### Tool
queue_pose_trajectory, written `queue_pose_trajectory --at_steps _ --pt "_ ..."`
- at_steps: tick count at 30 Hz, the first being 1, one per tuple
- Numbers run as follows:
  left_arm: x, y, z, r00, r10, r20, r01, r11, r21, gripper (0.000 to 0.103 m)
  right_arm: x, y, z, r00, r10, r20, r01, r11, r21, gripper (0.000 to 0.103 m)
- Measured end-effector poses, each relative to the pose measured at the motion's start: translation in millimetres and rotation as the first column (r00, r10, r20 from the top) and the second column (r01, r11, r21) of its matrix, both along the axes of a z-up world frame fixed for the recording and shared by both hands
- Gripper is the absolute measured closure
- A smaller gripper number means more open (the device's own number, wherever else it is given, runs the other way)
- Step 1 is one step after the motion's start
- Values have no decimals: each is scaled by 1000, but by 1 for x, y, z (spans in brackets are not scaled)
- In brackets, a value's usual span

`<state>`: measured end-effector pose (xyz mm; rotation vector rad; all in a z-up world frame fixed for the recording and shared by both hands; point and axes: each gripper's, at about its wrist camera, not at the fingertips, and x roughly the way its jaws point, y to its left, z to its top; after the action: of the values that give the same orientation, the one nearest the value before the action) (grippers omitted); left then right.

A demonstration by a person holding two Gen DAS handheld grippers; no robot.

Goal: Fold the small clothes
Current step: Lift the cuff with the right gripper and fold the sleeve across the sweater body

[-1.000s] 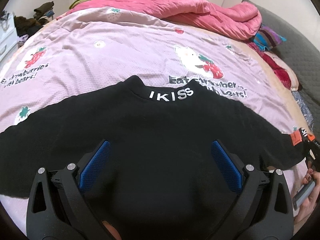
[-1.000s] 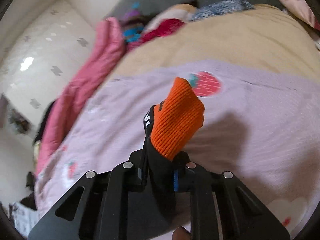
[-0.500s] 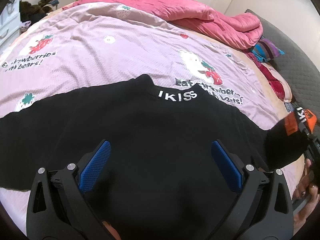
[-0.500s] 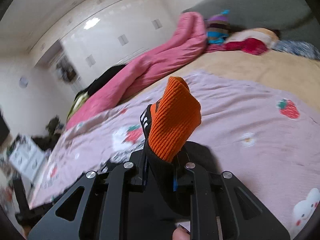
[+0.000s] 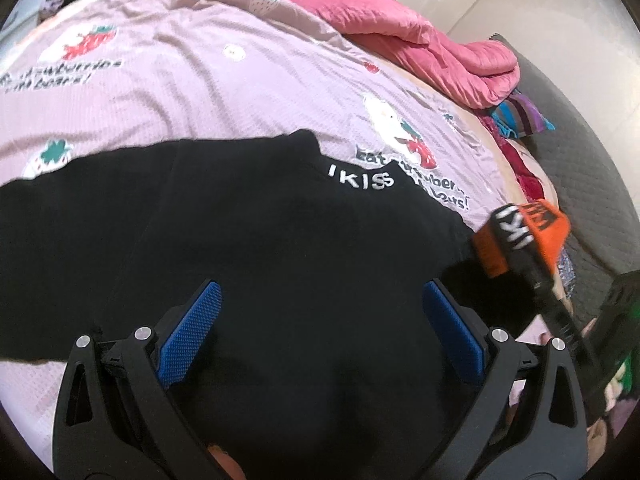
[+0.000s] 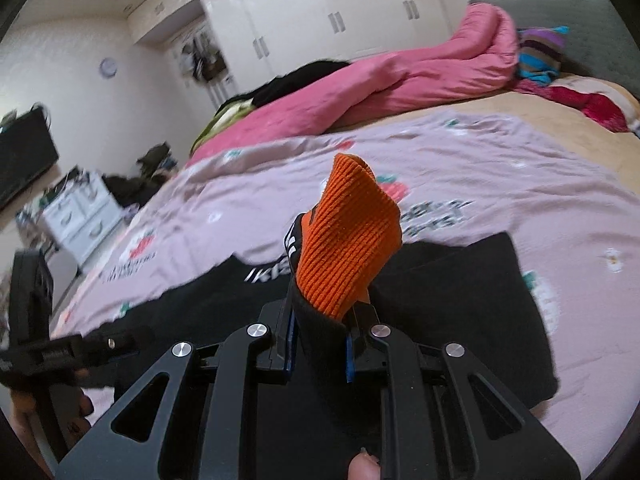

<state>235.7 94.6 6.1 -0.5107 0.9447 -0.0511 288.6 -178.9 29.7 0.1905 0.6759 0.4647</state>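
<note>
While the black sweater point(image 5: 256, 248) lies spread across the lilac strawberry-print sheet point(image 5: 192, 80), we hold our left gripper point(image 5: 320, 328) over its body, blue pads point(image 5: 192, 328) spread wide with nothing between them. Our right gripper point(image 6: 320, 344) pinches the sleeve's orange cuff point(image 6: 348, 236), raised above the sweater's right side. A pink duvet point(image 6: 384, 80) is bunched at the bed's far edge.

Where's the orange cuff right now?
The orange cuff is clamped in the right gripper, lifted above the black sweater. In the left wrist view it sits at the right, just right of the collar lettering.
</note>
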Motion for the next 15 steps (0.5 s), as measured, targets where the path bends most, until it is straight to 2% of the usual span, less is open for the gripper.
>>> queue_pose_trajectory --at_steps 5,11,14,15 --pt "-2 13 -12 999 20 -29 -22 995 -100 8 -1 28 -17 996 73 -44 -74 997 -19 84" --pt "-1 17 -24 998 32 -55 -39 989 -141 11 -2 53 -40 987 119 -104 -123 992 -38 81" --pt "0 16 -30 997 28 -68 -37 989 -146 17 -5 55 -46 978 154 -139 -157 987 -12 68" --pt "0 16 -31 997 26 -71 -36 989 -146 18 -7 55 -47 971 180 -157 -180 984 18 60"
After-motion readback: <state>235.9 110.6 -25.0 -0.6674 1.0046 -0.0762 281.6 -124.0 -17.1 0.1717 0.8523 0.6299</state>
